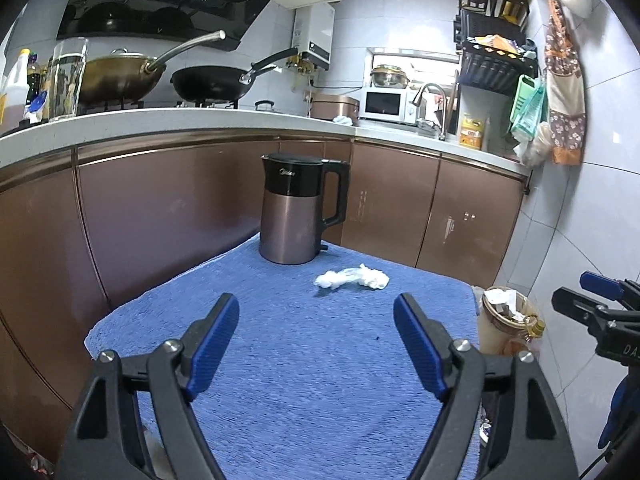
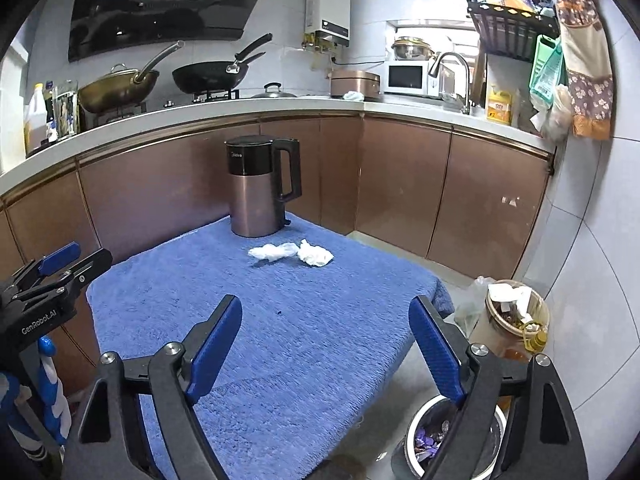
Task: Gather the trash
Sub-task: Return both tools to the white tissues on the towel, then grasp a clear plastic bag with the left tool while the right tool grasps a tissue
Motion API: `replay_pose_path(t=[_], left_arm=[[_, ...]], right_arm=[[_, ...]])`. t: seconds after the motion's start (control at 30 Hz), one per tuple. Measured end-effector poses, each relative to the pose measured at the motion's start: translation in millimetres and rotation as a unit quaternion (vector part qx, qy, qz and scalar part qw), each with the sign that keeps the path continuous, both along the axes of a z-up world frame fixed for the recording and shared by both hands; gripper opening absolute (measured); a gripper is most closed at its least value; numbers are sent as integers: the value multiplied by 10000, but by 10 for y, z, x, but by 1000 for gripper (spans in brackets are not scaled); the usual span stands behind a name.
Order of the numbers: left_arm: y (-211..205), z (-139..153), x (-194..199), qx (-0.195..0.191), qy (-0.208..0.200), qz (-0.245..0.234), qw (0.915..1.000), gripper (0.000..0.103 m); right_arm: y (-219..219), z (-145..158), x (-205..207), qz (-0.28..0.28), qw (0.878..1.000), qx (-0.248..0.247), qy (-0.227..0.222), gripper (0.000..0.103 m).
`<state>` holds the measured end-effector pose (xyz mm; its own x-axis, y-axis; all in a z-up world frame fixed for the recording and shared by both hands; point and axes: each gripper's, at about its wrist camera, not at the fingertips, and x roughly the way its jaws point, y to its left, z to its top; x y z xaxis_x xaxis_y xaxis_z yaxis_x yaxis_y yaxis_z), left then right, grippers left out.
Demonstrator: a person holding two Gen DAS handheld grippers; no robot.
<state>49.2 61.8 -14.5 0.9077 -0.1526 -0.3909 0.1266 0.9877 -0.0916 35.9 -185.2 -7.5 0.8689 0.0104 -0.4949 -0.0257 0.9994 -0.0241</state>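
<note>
Crumpled white tissue and clear plastic wrap [image 1: 352,279] [image 2: 291,253] lie on the blue towel [image 1: 320,360] [image 2: 260,320] that covers a small table, just in front of the kettle. My left gripper [image 1: 316,320] hangs open over the towel's near part, well short of the trash, with nothing between its blue pads. My right gripper [image 2: 326,324] is open too and empty, over the towel's right front corner. Below its right finger stands a round bin [image 2: 448,436] with purple wrappers inside. Each gripper shows at the edge of the other's view.
A bronze and black kettle [image 1: 296,208] [image 2: 260,188] stands at the towel's far edge. A full waste pail [image 1: 508,320] [image 2: 514,316] sits on the floor right of the table, by the tiled wall. Brown cabinets and a countertop with pans run behind.
</note>
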Motion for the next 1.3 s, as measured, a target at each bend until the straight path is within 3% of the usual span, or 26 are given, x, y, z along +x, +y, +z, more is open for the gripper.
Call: replay_pose_path(t=[0.4, 0.57, 0.73, 1.03, 1.17, 1.3], left_arm=[[111, -205, 380, 82, 275, -6, 9996, 79], [51, -314, 545, 306, 457, -63, 9985, 79], [70, -463, 796, 261, 821, -407, 9955, 79], [-122, -749, 1623, 513, 1485, -1220, 9800, 79], [-399, -857, 2167, 883, 1574, -1536, 9715, 79], [-644, -1049, 2726, 1044, 1755, -1750, 9631, 78]], right_arm=[[-42, -165, 399, -75, 9996, 102, 242, 85], [-129, -336, 618, -95, 9988, 242, 421, 85], [-186, -471, 841, -38, 9981, 286, 553, 85], [-436, -770, 1570, 200, 9952, 527, 806, 85], [-509, -987, 2097, 515, 9916, 641, 1000, 85], [-552, -1233, 2628, 687, 9870, 785, 1222, 76]])
